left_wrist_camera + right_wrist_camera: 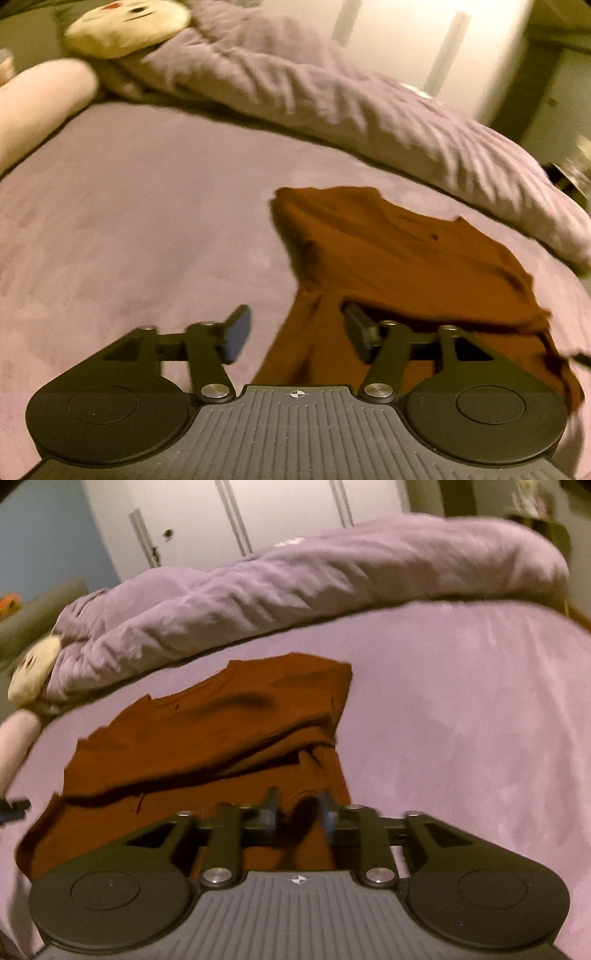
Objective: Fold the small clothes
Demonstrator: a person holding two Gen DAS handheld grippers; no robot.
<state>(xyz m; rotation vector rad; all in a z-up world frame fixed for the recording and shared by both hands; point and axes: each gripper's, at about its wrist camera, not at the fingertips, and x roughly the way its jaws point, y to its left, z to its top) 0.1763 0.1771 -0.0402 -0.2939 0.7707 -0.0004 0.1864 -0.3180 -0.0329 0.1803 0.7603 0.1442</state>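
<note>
Brown shirt (pixel 388 251) lies partly folded on the bed (pixel 129 229), mid-sheet just short of the bunched duvet (pixel 332 96) along the far edge; its near hem runs toward both grippers. Left gripper (pixel 295 334) has jaws spread wide, one finger over bare sheet, the other at the shirt's folded edge, nothing pinched; right gripper (pixel 298 810) is closed down on a fold of shirt near its right edge. Wide bare sheet lies left of the shirt in the left view and right of it in the right view; plush toy (pixel 125 26) sits at the far corner by the duvet.
</note>
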